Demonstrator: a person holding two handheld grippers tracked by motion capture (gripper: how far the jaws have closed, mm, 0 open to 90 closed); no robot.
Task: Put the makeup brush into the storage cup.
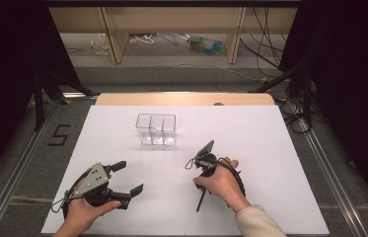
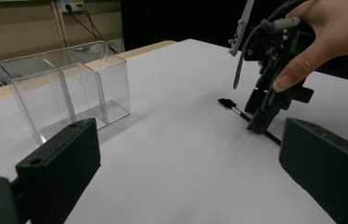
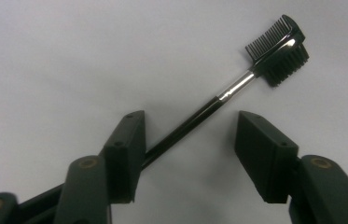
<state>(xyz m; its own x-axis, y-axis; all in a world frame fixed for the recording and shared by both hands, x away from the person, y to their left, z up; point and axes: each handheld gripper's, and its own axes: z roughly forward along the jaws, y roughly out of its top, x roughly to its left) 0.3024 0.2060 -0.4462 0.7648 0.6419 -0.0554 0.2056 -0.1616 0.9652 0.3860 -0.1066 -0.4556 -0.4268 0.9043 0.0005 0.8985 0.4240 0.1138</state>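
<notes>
My right gripper (image 3: 188, 149) jaws stand apart around the light, stiff, slippery brow brush (image 3: 237, 86) at lower centre, not yet pinching; I'd grab mid-handle.

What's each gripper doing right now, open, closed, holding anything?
Left gripper: open, holding nothing, above the table.
Right gripper: open, jaws straddling the brow brush handle, pads not yet pressing it.

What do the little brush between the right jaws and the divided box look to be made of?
Brush: glossy black handle, probably plastic or lacquered wood; a shiny silver collar that reads as metal; the black comb teeth and bristles look plastic. Box: clear hard plastic, likely acrylic, since the white table shows through its walls and its edges catch light.
</notes>
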